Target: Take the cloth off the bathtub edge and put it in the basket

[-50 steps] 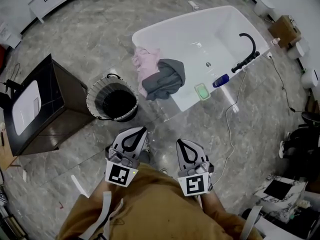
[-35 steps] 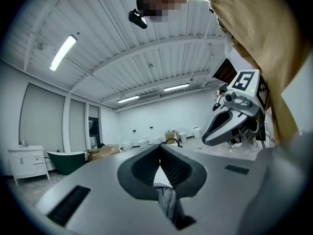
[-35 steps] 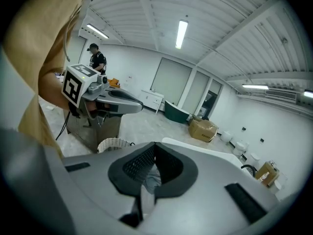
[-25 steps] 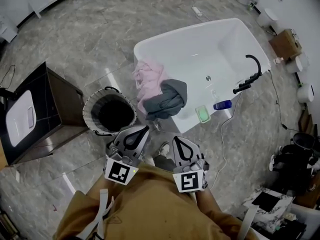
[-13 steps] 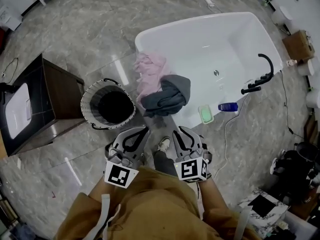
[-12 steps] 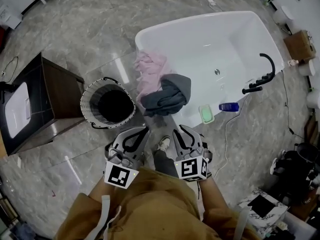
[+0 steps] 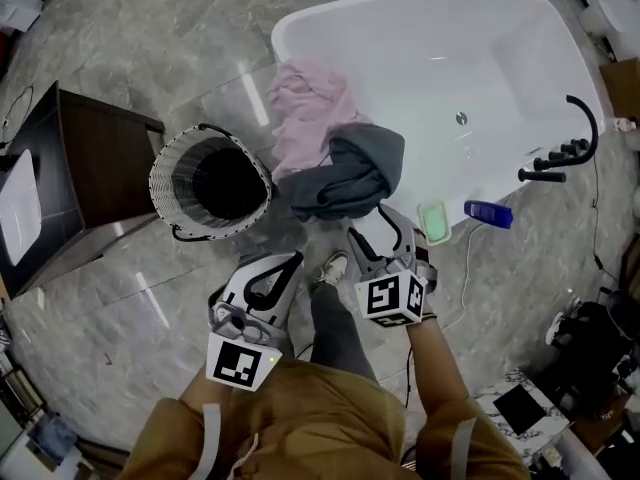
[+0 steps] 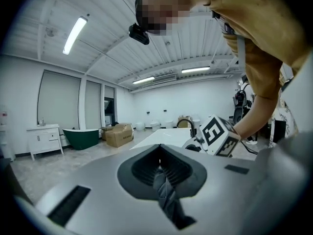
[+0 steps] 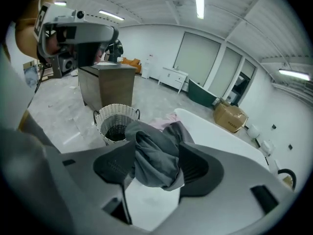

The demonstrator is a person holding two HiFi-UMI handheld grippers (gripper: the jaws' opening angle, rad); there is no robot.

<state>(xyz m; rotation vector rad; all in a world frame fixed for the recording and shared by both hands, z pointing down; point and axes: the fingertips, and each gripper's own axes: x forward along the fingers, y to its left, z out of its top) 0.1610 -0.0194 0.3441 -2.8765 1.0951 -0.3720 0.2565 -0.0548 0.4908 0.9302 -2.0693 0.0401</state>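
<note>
**Now the right jaws stand half open around the grey cloth**

Seen along the right gripper [image 9: 156,148], the jaws stand about halfway apart and have just been opening. The grey cloth [image 9: 156,160] shows in the gap between them. Neither pad presses on it, so the gripper holds nothing. In the head view the right gripper [image 7: 375,230] points to 11 o'clock, and its tips are just below the hanging folds of the grey cloth [image 7: 345,173].

The cloth is draped over the near edge of the white bathtub [image 7: 440,68], partly inside the tub and partly down its outer wall. A pink cloth [image 7: 310,108] lies bunched on the same edge at 11 o'clock from the grey one, touching it.

The left gripper [image 8: 159,160] has its jaws closed tip to tip, with nothing gripped between them. In the head view the left gripper [image 7: 283,263] is at 8 o'clock from the right one and nearer the person's body.

The woven basket [image 7: 157,180] stands on the marble floor [image 7: 180,48] at 9 o'clock from the grey cloth, near the tub's corner. Its dark inside shows nothing that can be made out. In the right gripper view the basket [image 9: 116,119] is at 10 o'clock from the jaws.

On the tub edge at 3 o'clock from the right gripper sits a small green dish [image 7: 433,221]. A blue bottle [image 7: 488,213] lies beyond it. The black faucet [image 7: 565,153] rises at 2 o'clock. A dark cabinet [image 7: 90,168] stands at 9 o'clock from the basket. The person's shoe [image 7: 333,266] is on the floor between the two grippers.
</note>
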